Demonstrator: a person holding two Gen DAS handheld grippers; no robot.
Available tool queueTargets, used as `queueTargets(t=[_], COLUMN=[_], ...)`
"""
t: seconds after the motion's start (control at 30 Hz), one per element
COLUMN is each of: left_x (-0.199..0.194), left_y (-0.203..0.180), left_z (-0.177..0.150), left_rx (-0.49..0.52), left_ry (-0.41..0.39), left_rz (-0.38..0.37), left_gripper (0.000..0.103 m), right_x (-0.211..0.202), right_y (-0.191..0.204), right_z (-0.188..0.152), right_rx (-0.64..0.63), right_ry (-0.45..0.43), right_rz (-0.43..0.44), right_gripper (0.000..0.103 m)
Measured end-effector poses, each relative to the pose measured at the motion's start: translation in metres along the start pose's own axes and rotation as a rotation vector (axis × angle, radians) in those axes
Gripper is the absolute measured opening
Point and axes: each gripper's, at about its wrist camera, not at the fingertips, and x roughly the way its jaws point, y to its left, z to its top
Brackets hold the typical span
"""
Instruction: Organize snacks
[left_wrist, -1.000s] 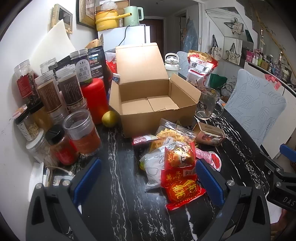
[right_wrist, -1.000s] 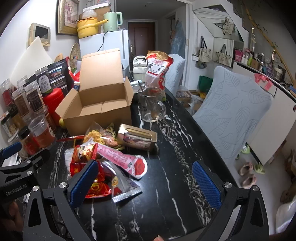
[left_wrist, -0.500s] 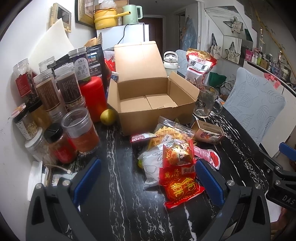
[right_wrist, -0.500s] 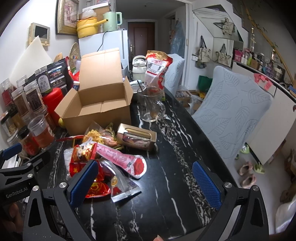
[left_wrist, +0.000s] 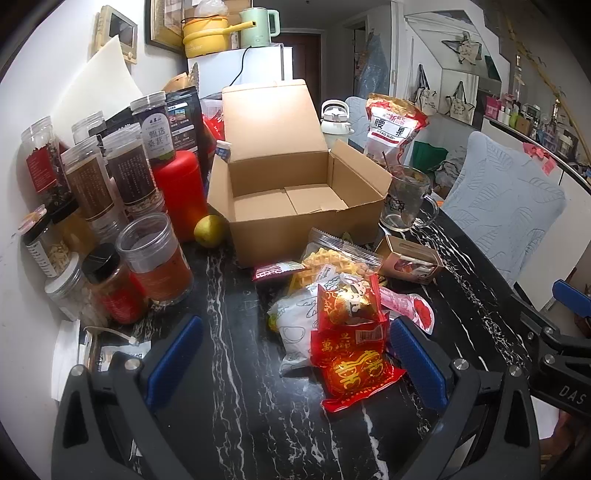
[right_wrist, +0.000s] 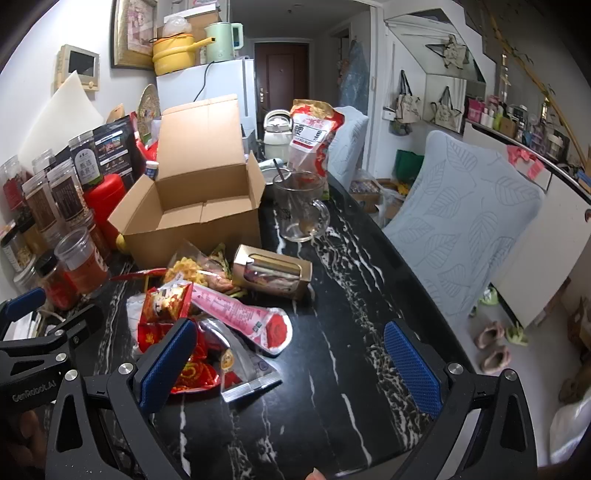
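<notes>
we hold left gripper (left_wrist: 295, 356) spread, empty | right gripper (right_wrist: 291, 360) spread, empty | both face snacks (left_wrist: 347, 317), heaped by open box (left_wrist: 295, 192), handy for loading

Left tongs (left_wrist: 295, 358) gaping, nothing held; right tongs (right_wrist: 290, 363) likewise (both level, side by side).

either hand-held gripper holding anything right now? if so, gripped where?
Nothing is held. The left hand-held gripper and the right hand-held gripper are both open above the black marble table, with the pile of red foil snack packets lying ungripped.
</notes>
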Motion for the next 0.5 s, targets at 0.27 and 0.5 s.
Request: queueTargets(t=[0.27,0.5], left_x=[-0.0002,-0.0002], left_y=[-0.0016,-0.0020], left_z=[-0.0003,-0.0004], left_rx=[0.002,0.001], left_ry=[0.000,-0.002], left_rz=[-0.002,-0.002], left_gripper=[0.103,0.103], right_x=[0.0005,0.0011], right_y=[-0.0003,0.0000], right_z=[-0.0008,-0.0011], right_rx=[0.000,-0.001], right_ry=[0.001,0.001], right_rz=[0.000,0.000], right_gripper=[0.103,0.103])
